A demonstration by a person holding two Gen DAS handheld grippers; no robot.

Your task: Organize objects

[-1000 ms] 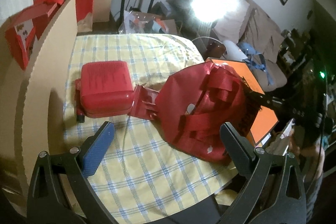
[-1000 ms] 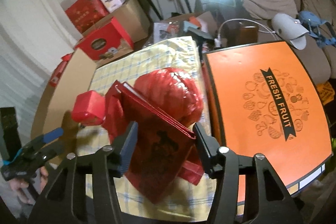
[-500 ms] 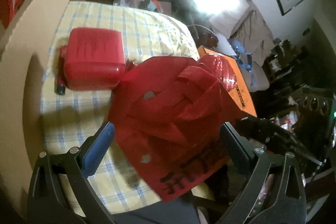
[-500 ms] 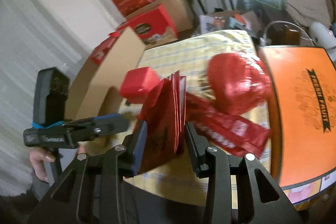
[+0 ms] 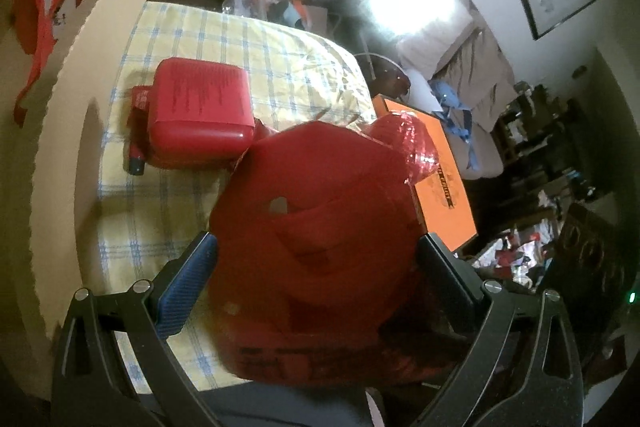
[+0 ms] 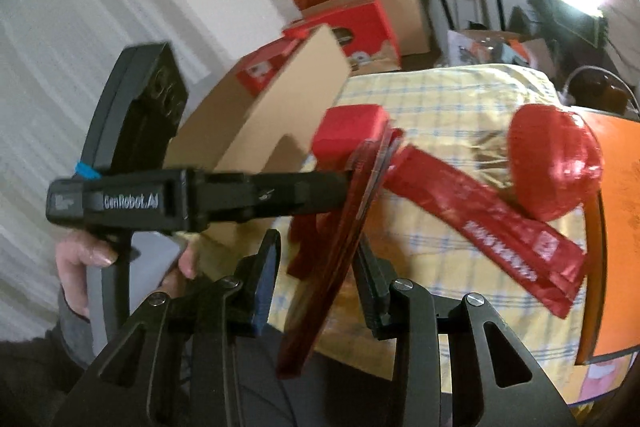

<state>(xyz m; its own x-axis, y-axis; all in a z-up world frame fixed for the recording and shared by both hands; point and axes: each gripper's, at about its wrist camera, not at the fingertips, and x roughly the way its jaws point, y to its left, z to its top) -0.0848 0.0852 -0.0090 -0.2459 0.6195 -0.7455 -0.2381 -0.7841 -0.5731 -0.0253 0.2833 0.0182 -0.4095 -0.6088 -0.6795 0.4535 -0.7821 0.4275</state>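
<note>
1. The right claw (image 6: pixel 316 283) is clenched on a flat stack of red gift bags (image 6: pixel 340 239). The stack stands on edge between its fingers and hangs over the near edge of the bench (image 6: pixel 460 95). Its jaws have just been closing, with the stack between them.
2. The left claw (image 5: pixel 316 267) stands released. In the left wrist view the broad face of the red gift bags (image 5: pixel 320 247) fills the gap between its fingers, with a punched handle hole visible in the face. Whether the pads touch the bags cannot be told.
3. In the right wrist view the left claw (image 6: pixel 344 187) reaches in from the left to the upper edge of the stack. A person's hand (image 6: pixel 92 259) grips its handle.
4. The bench carries a yellow checked cloth. A red rectangular box (image 5: pixel 200 111) lies near its left edge.
5. A red folded strip with white lettering (image 6: pixel 496 235) lies flat on the cloth, running from beside the stack toward the right side of the bench.
6. A round red foil-wrapped bundle (image 6: pixel 556 163) sits at the right side, touching the orange fruit box (image 6: pixel 616 227).
7. A tall cardboard sheet (image 5: pixel 80 99) stands along the left edge of the bench.
</note>
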